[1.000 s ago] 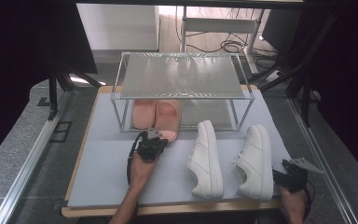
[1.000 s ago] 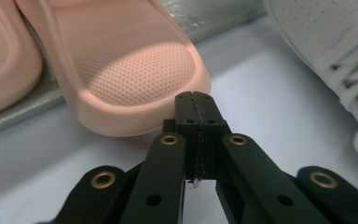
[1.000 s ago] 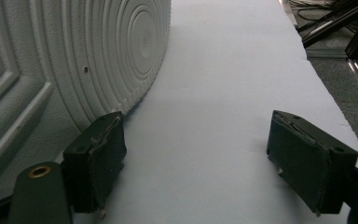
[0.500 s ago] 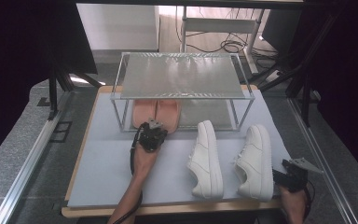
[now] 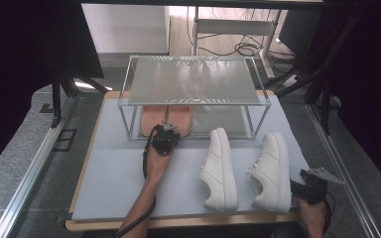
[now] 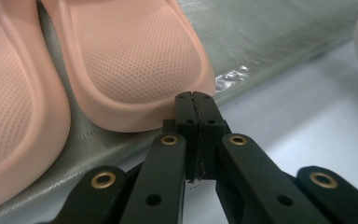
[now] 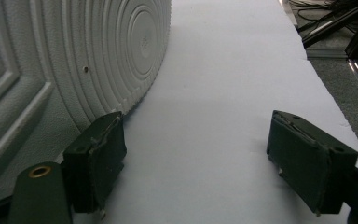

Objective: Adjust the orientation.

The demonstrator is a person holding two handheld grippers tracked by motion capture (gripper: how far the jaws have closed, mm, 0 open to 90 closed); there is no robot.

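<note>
A pair of pink slippers (image 5: pixel 167 117) lies on the lower level of a clear two-tier rack (image 5: pixel 193 79). My left gripper (image 5: pixel 166 128) is shut with nothing between its jaws. Its tips (image 6: pixel 195 101) rest right at the heel edge of the right-hand slipper (image 6: pixel 135 56), with the other slipper (image 6: pixel 14 107) beside it. Two white sneakers (image 5: pixel 220 168) (image 5: pixel 273 171) lie on the white mat. My right gripper (image 5: pixel 301 186) stands open at the near right corner, beside the right sneaker, whose ribbed sole (image 7: pixel 98 51) rises to the left of its jaws (image 7: pixel 200 163). Only bare mat lies between them.
The white mat (image 5: pixel 119 178) covers a wooden tabletop whose front edge (image 5: pixel 178 222) runs along the bottom. The rack's upper shelf (image 5: pixel 193 82) overhangs the slippers. Metal rails (image 5: pixel 30 163) and dark stand legs (image 5: pixel 322 94) flank the table.
My left hand has moved forward toward the rack, bringing the shut gripper up to the slippers' heels. The right gripper and both sneakers have stayed put.
</note>
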